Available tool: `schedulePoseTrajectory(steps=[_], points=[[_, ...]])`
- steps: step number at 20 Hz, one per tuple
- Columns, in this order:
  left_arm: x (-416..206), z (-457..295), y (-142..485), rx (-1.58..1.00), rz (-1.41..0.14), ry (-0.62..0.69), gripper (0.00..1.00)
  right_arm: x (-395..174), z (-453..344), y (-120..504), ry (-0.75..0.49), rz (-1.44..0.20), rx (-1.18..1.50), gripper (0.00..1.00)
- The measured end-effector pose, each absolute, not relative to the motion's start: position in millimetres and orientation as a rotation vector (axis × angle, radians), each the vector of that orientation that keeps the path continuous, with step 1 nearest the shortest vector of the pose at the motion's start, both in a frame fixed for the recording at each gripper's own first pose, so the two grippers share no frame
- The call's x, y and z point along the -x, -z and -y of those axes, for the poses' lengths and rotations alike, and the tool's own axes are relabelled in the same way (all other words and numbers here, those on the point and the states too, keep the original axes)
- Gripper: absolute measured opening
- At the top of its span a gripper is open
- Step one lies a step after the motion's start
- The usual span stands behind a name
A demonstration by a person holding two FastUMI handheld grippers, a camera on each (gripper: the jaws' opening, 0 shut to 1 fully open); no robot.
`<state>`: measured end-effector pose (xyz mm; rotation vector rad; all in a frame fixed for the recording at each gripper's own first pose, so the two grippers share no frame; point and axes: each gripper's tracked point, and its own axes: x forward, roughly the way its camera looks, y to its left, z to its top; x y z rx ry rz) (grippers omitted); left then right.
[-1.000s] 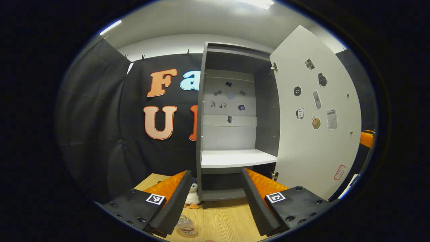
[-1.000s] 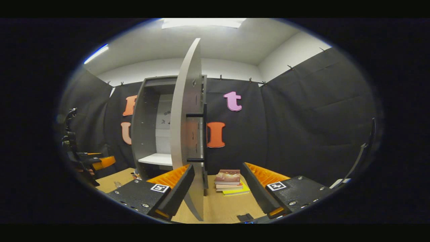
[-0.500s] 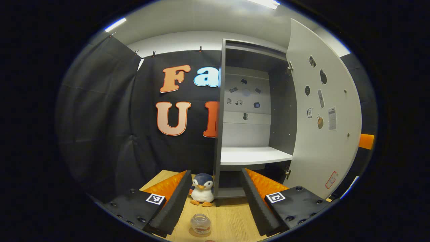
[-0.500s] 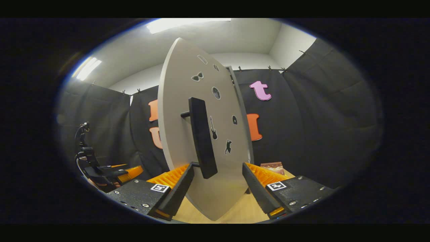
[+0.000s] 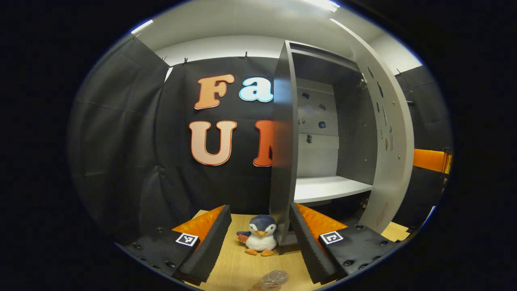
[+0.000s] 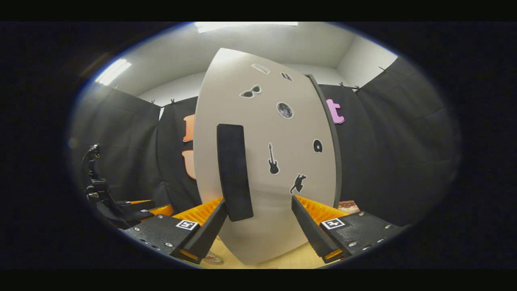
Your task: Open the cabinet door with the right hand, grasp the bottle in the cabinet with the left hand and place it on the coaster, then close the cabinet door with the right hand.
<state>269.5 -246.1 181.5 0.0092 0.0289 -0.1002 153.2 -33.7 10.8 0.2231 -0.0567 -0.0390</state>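
Now, bottle [image 5: 274, 279] low between open left claw [image 5: 258, 242], not touching

Toy penguin [image 5: 260, 240] on the wooden table [image 5: 234, 268] beside the cabinet [image 5: 283, 153], door [image 5: 389, 137] ajar.

penguin toy [image 5: 260, 239] on table [image 5: 234, 270] left of cabinet [image 5: 323, 133], bottle [image 5: 272, 279] in front

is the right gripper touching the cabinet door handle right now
Cannot tell. In the right gripper view, the handle sits beside one finger of the open right gripper, but no gap or contact shows plainly.
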Motion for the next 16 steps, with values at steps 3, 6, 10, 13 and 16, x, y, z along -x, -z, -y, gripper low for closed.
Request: schedulePoseTrajectory(steps=[3, 6, 10, 13, 16], points=[[-293, 235, -183, 0.086, -0.046, 0.152, 0.94, -164, 27, -9, 0.064, 0.04, -0.252, 0.95], [-312, 217, -194, 0.151, -0.059, 0.153, 0.94, -177, 20, -9, 0.076, 0.029, -0.245, 0.97], [-325, 190, -226, 0.107, -0.009, 0.111, 0.99, -188, 17, -9, 0.068, 0.029, -0.223, 0.95], [-324, 185, -244, 0.115, 0.034, 0.101, 0.93, -197, 13, -8, 0.048, 0.016, -0.232, 0.95], [-322, 187, -251, 0.071, 0.056, 0.085, 0.99, -202, 9, -5, 0.023, 0.01, -0.251, 0.95]])
